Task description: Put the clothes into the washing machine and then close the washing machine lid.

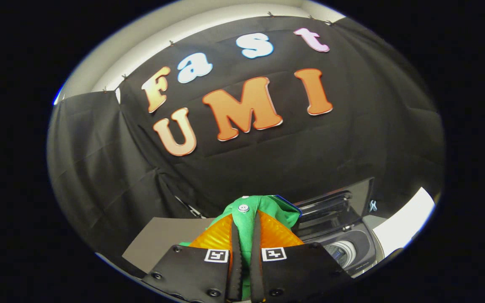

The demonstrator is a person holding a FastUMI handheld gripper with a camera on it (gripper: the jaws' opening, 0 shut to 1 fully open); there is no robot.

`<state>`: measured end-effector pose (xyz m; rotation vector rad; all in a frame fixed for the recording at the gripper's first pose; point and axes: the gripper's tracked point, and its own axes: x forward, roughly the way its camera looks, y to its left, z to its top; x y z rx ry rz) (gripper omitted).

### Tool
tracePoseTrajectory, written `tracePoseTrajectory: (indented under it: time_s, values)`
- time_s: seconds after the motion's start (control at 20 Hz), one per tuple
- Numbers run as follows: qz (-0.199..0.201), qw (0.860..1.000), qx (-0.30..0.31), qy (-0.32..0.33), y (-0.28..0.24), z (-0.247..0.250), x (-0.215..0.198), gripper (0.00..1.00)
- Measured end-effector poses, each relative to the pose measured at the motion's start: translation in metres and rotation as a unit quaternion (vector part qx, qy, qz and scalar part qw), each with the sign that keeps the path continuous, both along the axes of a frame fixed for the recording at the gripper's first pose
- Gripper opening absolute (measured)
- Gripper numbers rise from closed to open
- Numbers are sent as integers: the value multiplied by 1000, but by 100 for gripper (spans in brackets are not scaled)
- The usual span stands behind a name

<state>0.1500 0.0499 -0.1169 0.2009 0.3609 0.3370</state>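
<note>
My gripper [246, 225] is shut on a green garment [249, 210] with a white button; the cloth is pinched between the two orange fingers [215, 235] and bunches up above their tips, held in the air. To the right and below the fingers stands the washing machine [352, 248], its drum opening visible. Its dark lid [337, 206] stands raised behind the opening.
A grey board or tabletop [166, 240] lies to the left, below the fingers. A white surface [402, 229] shows at the right of the machine. Black cloth walls close the booth behind.
</note>
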Motion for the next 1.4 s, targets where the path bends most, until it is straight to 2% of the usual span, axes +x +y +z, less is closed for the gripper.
tracePoseTrajectory:
  time_s: [0.25,0.5,0.75,1.0,1.4]
  values:
    - [-39,999,-12,30,-67,-29,18,15]
    - [-52,997,-34,48,-112,-60,35,15]
    - [-44,995,-53,69,-135,-96,49,15]
    - [-27,990,-88,103,-150,-153,56,15]
    - [-16,980,-108,165,-156,-239,67,15]
